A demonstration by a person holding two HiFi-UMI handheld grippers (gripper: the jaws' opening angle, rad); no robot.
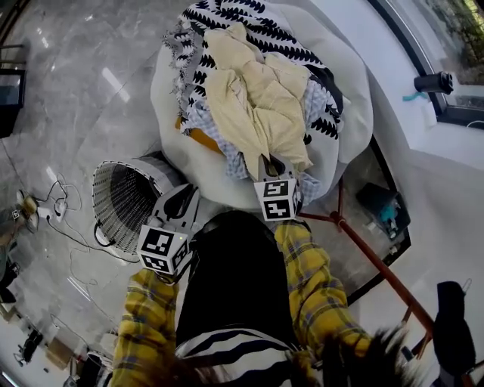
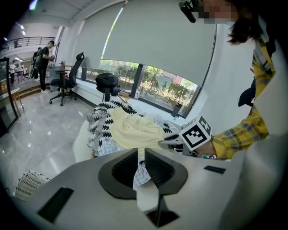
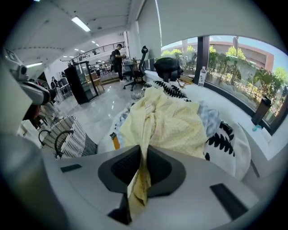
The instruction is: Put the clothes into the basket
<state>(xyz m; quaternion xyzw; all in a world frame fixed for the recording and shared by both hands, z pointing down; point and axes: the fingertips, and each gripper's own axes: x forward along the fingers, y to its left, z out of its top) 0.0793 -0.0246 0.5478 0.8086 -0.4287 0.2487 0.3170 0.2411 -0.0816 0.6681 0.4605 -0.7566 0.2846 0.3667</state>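
Step — pick-up from pile. Right gripper (image 3: 144, 152) clamped on yellow garment (image 3: 168, 119); left gripper (image 2: 141, 155) clamped on checked cloth (image 2: 142, 174). Next, likely: lift clear, carry left to basket (image 1: 113, 198).

- The basket (image 2: 31, 184) is cut off by the left gripper view's dark corner
- The blue checked cloth (image 1: 198, 119) lies mostly under the yellow garment (image 1: 257, 106)

The yellow garment (image 1: 257, 98) is showing a pale, buttery tone, the checked cloth (image 1: 203, 122) is showing fine blue-and-white squares, and the leaf-print cloth (image 1: 227, 23) is showing black on white. The basket (image 1: 125, 200) is showing black-and-white stripes; the sleeves (image 1: 306, 264) are showing yellow plaid.
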